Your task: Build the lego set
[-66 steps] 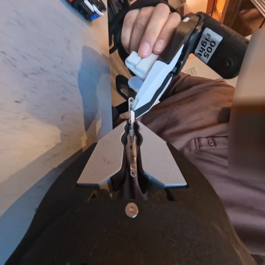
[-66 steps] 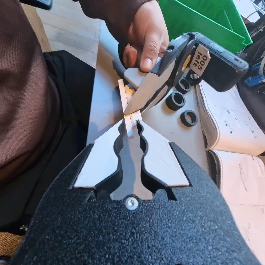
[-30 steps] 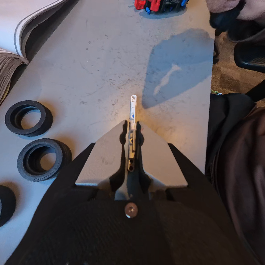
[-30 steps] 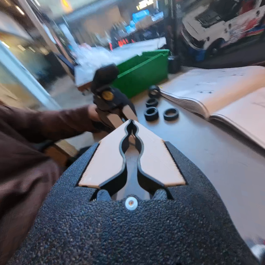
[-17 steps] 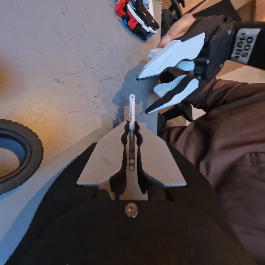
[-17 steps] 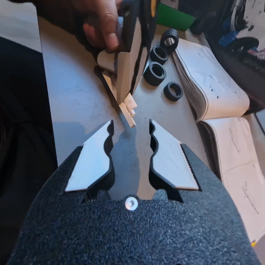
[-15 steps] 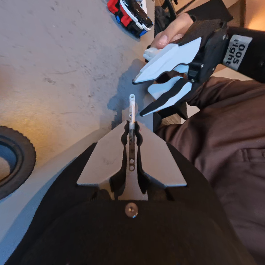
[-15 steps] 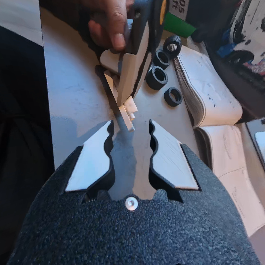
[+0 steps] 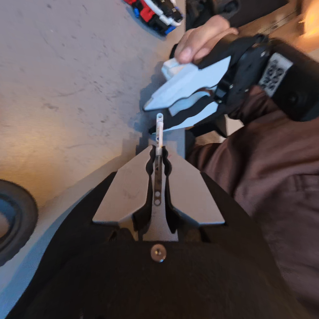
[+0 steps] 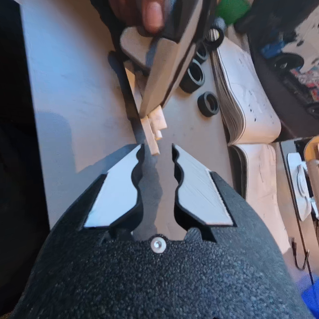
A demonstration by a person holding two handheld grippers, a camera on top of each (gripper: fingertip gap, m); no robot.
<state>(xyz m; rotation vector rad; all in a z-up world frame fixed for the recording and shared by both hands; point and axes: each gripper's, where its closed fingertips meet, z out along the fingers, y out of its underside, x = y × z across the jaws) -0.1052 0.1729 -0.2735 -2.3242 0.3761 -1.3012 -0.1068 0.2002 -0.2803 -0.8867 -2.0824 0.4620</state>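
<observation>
While the left gripper is clamped on a thin white lego beam held above the grey table, the right gripper has jaws apart. Beam tip sits just beside its left finger; black tyres lie near an open booklet.

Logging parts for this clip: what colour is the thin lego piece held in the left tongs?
White lego piece, slightly warm-tinted by the light; clearest in the left wrist view, clamped in the left tongs.

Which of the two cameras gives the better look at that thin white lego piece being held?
The right wrist view. There the white lego piece shows its flat side and a small peg, sticking out of the left gripper. The left wrist view sees the piece edge-on, a thin strip with holes, clamped between its own fingers.
</observation>
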